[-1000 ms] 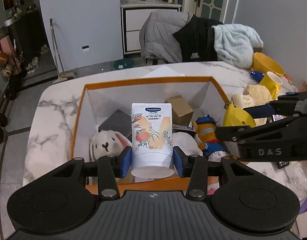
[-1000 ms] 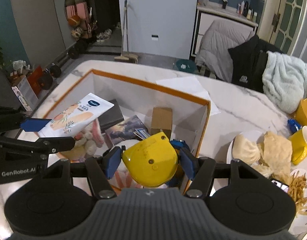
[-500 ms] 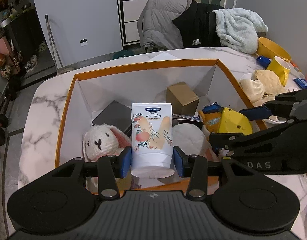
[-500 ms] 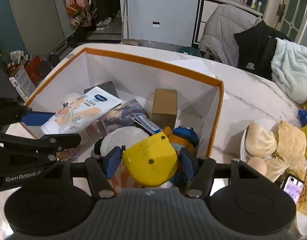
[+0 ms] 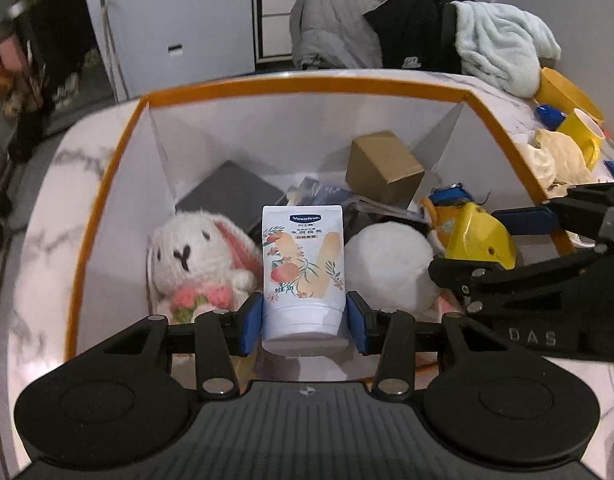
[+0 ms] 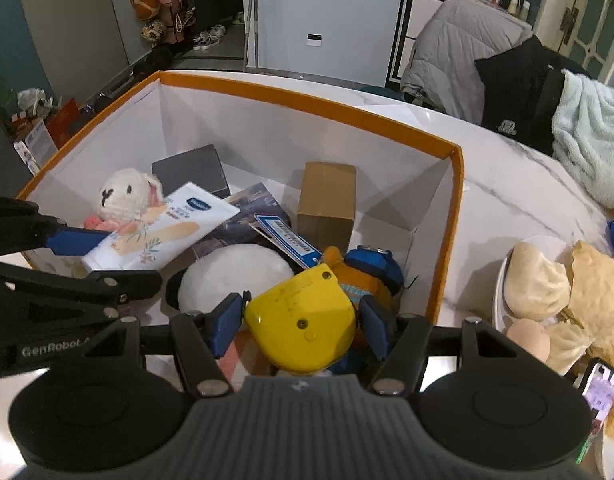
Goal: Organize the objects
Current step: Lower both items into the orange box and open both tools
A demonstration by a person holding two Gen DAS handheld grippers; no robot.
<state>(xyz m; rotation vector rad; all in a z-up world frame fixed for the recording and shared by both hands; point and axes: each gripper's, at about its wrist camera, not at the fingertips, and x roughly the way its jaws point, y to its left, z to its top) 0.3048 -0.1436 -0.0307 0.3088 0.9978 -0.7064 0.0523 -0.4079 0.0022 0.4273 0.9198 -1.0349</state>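
The left tool (image 5: 305,322) grips a white lotion tube (image 5: 303,272) by its cap end, both blue pads pressed to its sides, holding it over the near part of the orange-rimmed box (image 5: 307,84). The right tool (image 6: 303,320) is clamped on a yellow shell (image 6: 303,320), also over the box's near part, toward its right wall.

Below the tube, inside the box, lie a white bunny (image 5: 195,252) on the left and a white round plush (image 5: 387,264) just right of the tube. An orange and blue doll (image 6: 367,272) sits just behind the yellow shell. Farther in are a dark grey case (image 5: 231,196), a booklet (image 6: 247,216) and a brown carton (image 5: 383,166).

Right of the box, on the marble worktop (image 6: 507,184), a plate (image 6: 503,280) carries buns.
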